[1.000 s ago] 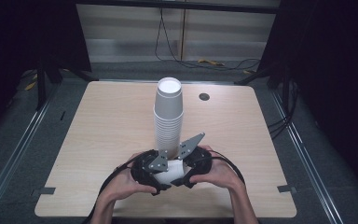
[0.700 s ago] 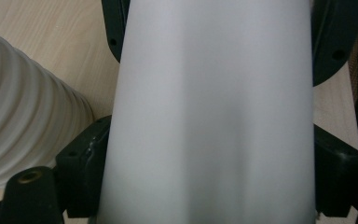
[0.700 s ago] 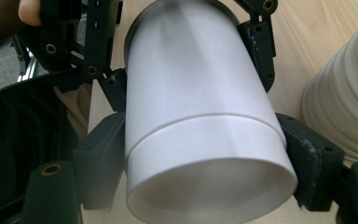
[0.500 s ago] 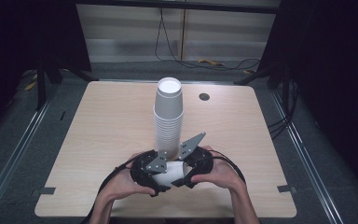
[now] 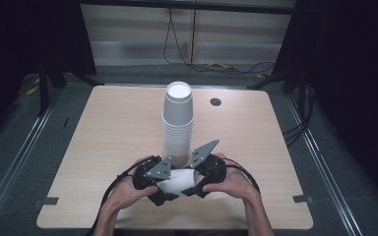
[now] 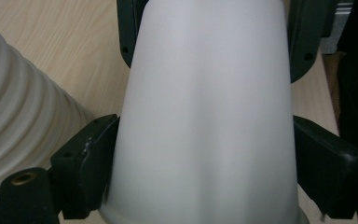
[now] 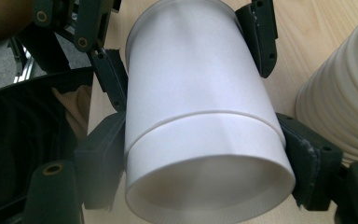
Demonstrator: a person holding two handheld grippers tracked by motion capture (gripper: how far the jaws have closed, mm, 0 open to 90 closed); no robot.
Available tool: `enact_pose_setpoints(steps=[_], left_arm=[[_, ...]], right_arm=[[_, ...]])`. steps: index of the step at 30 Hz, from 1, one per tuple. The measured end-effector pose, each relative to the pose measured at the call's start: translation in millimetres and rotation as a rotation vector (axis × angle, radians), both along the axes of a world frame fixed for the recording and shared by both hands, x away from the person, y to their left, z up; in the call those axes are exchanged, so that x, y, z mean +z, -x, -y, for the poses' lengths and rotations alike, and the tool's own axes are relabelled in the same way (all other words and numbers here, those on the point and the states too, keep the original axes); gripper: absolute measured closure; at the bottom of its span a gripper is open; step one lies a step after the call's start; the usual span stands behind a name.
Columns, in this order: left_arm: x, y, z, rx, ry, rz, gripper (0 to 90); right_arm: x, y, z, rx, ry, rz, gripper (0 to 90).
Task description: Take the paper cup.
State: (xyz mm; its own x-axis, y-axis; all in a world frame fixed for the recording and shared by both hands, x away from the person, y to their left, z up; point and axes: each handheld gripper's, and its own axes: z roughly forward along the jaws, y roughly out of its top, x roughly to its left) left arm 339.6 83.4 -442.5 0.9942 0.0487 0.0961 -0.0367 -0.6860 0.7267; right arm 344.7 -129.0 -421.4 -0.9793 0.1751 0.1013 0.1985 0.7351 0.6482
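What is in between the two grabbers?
White paper cups, nested and lying sideways, sit between the left gripper and right gripper. Each clamps one end, seen in the high view.

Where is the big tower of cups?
The tall cup stack stands upright near the middle of the table in the high view, just beyond the left gripper and right gripper.

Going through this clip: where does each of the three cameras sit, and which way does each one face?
High view: above the person's side, looking forward and down on the table; both hands and forearms show.
Left gripper view: rides the left gripper, looking along its jaws at the nested cups.
Right gripper view: rides the right gripper, facing the left gripper across the nested cups' rims.
Shared: all three show the nested cups and the cup stack.
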Motion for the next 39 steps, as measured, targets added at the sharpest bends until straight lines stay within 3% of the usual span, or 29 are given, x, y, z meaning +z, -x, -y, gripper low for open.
enact_pose_setpoints(steps=[4, 8, 14, 17, 20, 22, 25, 28, 37, 39], left_arm=[[2.0, 0.1, -2.6, 0.019, 0.003, -0.009, 14.2], [4.1, -0.4, -7.3, 0.028, 0.034, -0.009, 14.6], [10.4, -1.2, -21.7, 0.074, 0.157, -0.002, 15.8], [11.9, -0.2, -27.4, 0.109, 0.178, 0.007, 15.7], [12.8, 0.9, -33.1, 0.152, 0.236, 0.004, 15.8], [13.8, 1.8, -35.9, 0.199, 0.265, -0.022, 15.4], [13.5, 3.9, -36.9, 0.188, 0.255, -0.019, 15.7], [11.4, 5.2, -40.0, 0.2, 0.287, -0.022, 15.7], [3.1, 9.4, -59.1, 0.261, 0.443, -0.049, 15.7], [1.6, 10.7, -62.0, 0.267, 0.447, -0.055, 15.7]], right_arm=[[-0.1, 0.9, -0.6, -0.016, 0.01, 0.019, 24.3], [-1.1, -0.5, -0.9, -0.011, 0.004, 0.018, 24.3], [-4.2, -1.8, 1.7, -0.037, 0.022, 0.024, 24.1], [-2.9, -1.2, 2.6, -0.053, 0.011, 0.029, 24.0], [-4.1, -3.8, 3.5, -0.076, 0.016, 0.032, 24.0], [-6.3, -5.0, 5.0, -0.08, 0.001, 0.029, 24.0], [-9.9, -4.1, 6.9, -0.096, -0.023, 0.027, 23.9], [-14.1, -2.7, 10.2, -0.122, -0.037, 0.026, 23.9], [-20.0, 2.9, 25.9, -0.176, -0.137, 0.025, 23.9], [-21.3, 4.4, 29.2, -0.178, -0.167, 0.024, 23.9]])
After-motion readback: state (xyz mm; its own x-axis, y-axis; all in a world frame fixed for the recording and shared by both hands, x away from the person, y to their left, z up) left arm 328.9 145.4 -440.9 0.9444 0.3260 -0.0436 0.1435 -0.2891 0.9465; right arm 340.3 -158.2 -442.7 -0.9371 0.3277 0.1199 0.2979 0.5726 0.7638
